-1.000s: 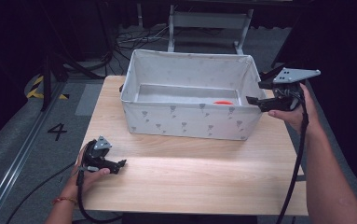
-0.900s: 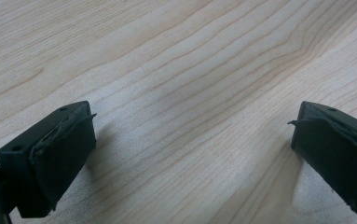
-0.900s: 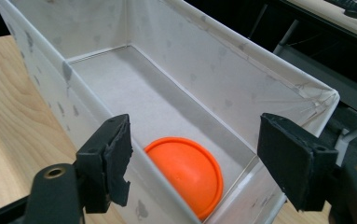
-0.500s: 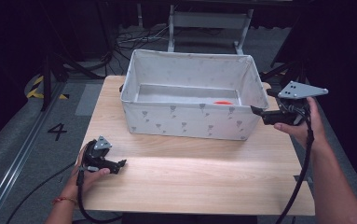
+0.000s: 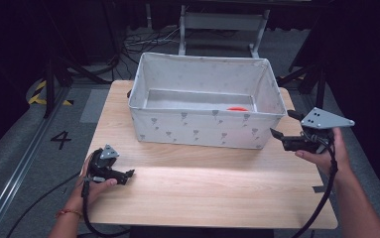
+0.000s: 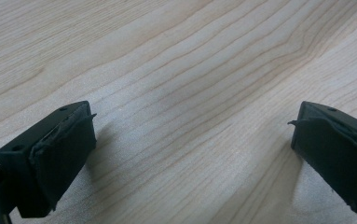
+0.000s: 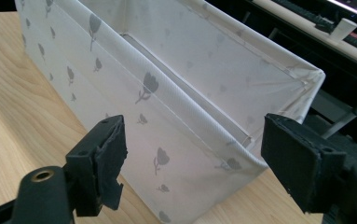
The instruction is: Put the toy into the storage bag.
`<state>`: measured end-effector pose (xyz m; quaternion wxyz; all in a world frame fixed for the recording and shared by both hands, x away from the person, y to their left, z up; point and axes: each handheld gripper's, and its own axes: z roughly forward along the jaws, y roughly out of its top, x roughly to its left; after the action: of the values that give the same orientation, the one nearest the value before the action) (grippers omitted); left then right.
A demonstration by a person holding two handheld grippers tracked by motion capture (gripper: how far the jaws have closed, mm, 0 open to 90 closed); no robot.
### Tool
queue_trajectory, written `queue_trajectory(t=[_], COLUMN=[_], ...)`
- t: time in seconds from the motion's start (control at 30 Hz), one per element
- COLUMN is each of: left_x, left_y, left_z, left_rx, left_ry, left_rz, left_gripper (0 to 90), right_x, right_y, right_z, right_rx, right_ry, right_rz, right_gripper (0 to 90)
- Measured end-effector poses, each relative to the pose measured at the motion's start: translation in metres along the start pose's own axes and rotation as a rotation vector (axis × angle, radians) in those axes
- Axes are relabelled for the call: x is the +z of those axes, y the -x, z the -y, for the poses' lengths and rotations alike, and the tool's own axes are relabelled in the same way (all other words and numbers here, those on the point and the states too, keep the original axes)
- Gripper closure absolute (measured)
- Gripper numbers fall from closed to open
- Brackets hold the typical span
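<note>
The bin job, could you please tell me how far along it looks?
Done: a red item already lies in the bin. In hand: nothing; the right claw is open and empty beside the bin's right end, and the left claw rests open on the table. Left: unclear.

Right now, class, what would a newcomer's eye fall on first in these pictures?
The white fabric bin with grey flower prints stands at the far middle of the wooden table, with something orange-red on its floor. The right tongs hang open beside the bin's right end; the left tongs rest open on the table's near left.
</note>
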<state>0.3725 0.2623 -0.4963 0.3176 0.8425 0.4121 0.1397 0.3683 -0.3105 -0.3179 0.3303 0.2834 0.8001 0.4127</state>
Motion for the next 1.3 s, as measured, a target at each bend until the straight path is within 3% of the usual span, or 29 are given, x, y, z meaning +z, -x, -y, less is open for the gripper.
queue_trajectory(t=[0.57, 1.03, 1.3], left_x=[0.000, 0.000, 0.000], left_y=[0.000, 0.000, 0.000], left_z=[0.000, 0.000, 0.000], left_rx=[0.002, -0.001, -0.001], left_ry=[-0.003, -0.002, -0.002], left_rz=[-0.004, -0.003, -0.002], left_gripper=[0.1, 0.1, 0.1], right_x=[-0.004, 0.008, 0.015], right_y=[-0.014, -0.021, -0.020], right_z=[0.041, 0.087, 0.115], right_rx=[0.016, 0.070, 0.101], right_ry=[-0.055, -0.142, -0.208], right_rz=[0.012, -0.007, 0.011], right_gripper=[22.5, 22.7, 22.6])
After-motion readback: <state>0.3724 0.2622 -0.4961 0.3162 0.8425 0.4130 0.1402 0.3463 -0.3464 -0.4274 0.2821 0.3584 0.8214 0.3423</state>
